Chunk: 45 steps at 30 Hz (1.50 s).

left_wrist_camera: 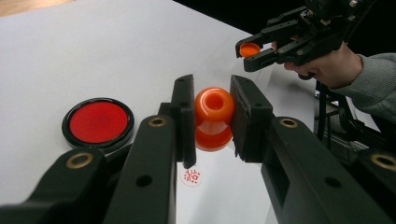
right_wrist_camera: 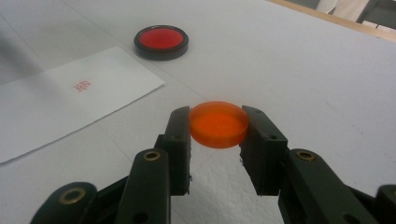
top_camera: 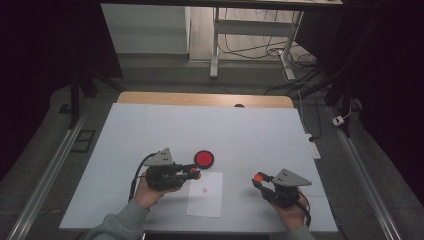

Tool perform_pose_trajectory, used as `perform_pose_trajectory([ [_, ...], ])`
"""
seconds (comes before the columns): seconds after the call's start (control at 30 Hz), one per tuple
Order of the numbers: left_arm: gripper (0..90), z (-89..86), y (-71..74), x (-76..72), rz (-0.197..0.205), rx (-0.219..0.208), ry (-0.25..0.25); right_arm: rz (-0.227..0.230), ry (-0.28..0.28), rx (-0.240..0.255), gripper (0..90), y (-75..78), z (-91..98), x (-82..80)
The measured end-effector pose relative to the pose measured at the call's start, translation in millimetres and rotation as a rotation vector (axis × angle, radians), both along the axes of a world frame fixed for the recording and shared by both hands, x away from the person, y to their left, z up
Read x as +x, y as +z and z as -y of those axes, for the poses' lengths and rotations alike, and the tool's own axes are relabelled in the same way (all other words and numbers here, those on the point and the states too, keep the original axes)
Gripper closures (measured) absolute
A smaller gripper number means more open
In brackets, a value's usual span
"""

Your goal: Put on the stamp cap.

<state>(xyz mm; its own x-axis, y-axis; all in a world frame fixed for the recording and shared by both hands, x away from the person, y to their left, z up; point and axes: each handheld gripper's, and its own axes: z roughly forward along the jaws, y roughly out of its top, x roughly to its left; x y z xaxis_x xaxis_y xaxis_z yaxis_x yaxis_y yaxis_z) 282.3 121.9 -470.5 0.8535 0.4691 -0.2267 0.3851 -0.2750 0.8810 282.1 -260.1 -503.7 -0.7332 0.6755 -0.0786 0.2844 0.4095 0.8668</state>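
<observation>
**Stamp and cap held apart, a print already on the paper**

The left gripper (top_camera: pixel 194 172) is closed on the orange stamp (left_wrist_camera: pixel 214 119), its two jaws pressing the waisted body from either side. In the left gripper view the stamp sits at the centre of the frame, its long axis running roughly along the jaws and pointing away from the camera, with a rounded, hollowed end facing the lens. Directly below it in that frame lies the white sheet of paper (top_camera: pixel 206 194), which bears a small red stamp mark (left_wrist_camera: pixel 192 176). In the high view the stamp hovers at the upper left corner of the sheet, just below the open red ink pad (top_camera: pixel 204 158).

The right gripper (top_camera: pixel 258 178) clamps the orange cap (right_wrist_camera: pixel 218 123) across its rim, so the flat disc lies level between the jaws at the centre of the right gripper view. In the high view it sits at the lower right of the frame, well apart from the stamp, with bare white table (top_camera: pixel 260 135) between them.

The relation that matters is the gap and the facing. The cap lies to the right of the stamp in the high view, and in the left gripper view it shows at the upper right with its open side turned toward the stamp. Judging from the finished print, capping looks like the step in hand: the two hands would need to close the gap along one line, cap mouth square to the stamp's end. Whether the end facing the cap is the inked face I cannot tell.
</observation>
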Motion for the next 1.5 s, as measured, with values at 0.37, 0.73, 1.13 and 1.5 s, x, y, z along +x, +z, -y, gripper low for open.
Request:
perform_pose_trajectory([
  [0.37,72.0,3.1,-2.3,-0.3,-0.001,0.008,-0.010,-0.001,0.036,-0.005,63.6,0.5,-16.8,-0.6],
  [0.73,72.0,10.3,-5.1,1.5,-0.005,0.028,-0.015,-0.007,0.076,0.018,63.6,-0.4,-30.1,-4.1],
  [1.13,72.0,10.4,-5.6,-0.4,-0.006,0.030,-0.013,-0.009,0.124,0.022,63.7,1.0,-48.0,0.3],
  [1.5,71.9,10.8,-6.0,-1.2,-0.009,0.030,-0.011,-0.007,0.153,0.018,63.6,1.9,-61.0,-0.6],
])
